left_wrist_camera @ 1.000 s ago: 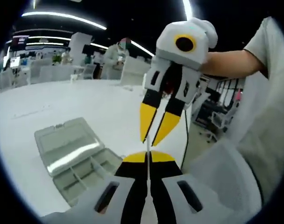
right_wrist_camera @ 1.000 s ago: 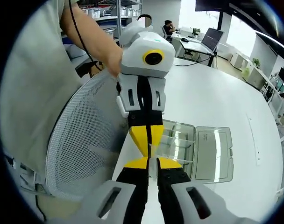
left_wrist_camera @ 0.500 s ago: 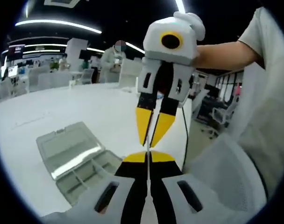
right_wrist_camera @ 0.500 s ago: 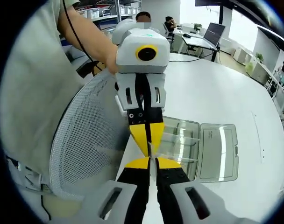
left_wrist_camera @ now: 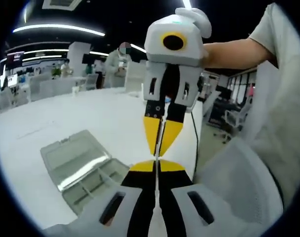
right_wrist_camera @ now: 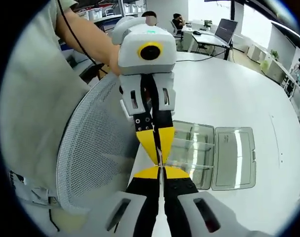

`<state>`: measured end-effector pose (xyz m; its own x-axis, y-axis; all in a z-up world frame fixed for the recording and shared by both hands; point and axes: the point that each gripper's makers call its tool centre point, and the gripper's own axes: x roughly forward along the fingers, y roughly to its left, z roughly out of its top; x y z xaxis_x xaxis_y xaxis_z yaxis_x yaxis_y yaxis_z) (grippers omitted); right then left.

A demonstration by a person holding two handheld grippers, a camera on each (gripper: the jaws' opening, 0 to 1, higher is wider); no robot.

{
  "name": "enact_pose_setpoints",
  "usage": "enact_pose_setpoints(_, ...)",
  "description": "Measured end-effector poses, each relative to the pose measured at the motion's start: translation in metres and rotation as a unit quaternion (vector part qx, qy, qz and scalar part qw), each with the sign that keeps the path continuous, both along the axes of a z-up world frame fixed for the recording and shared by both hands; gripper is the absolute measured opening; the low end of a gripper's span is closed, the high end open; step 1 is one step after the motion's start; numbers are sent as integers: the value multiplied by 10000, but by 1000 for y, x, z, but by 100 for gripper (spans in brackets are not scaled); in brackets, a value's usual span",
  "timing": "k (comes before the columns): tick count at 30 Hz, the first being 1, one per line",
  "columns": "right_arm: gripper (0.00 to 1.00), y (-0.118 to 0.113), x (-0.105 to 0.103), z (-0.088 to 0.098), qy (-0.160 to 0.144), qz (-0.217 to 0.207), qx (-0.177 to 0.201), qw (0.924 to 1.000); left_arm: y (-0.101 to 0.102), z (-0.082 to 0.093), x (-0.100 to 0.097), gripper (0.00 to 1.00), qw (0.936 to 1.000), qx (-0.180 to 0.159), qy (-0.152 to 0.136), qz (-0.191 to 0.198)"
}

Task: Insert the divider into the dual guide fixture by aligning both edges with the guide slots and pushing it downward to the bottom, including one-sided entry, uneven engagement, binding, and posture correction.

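Right claw (left_wrist_camera: 161, 143) has pinched its yellow tips onto the thin clear plastic divider (right_wrist_camera: 161, 159) the clenched left claw (right_wrist_camera: 158, 157) holds (a handover, seemingly), above the open compartment box (right_wrist_camera: 216, 158) on the white worktop (right_wrist_camera: 239, 103).

views face each other (box (left_wrist_camera: 81, 168) shared)

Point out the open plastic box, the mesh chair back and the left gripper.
open plastic box (right_wrist_camera: 231, 158): right gripper view, on its flat lid.
mesh chair back (right_wrist_camera: 93, 148): right gripper view, mid mesh.
left gripper (right_wrist_camera: 159, 159): right gripper view, yellow tips.
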<state>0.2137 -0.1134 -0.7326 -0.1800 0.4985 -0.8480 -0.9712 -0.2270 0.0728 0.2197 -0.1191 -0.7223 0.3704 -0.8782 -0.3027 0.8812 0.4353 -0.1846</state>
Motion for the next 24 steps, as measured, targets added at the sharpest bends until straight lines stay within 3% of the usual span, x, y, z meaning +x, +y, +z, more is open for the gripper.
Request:
enact_pose_setpoints(9, 0, -1, 0, 2, 356, -566, -369, 9971, 2, -1, 4, 3, 9998, 137, -50, 102)
enact_pose_setpoints(15, 0, -4, 0, 6, 590, -787, -615, 9932, -1, -2, 2, 5, 9990, 406, -161, 69)
enact_pose_setpoints(21, 0, -6, 5, 12, 870, -1106, -574, 9884, -1, 2, 3, 5, 9984, 495, -218, 139)
enact_pose_setpoints(24, 0, -5, 6, 14, 864, -1101, -514, 9888, 0, 2, 3, 5, 9982, 537, -224, 127)
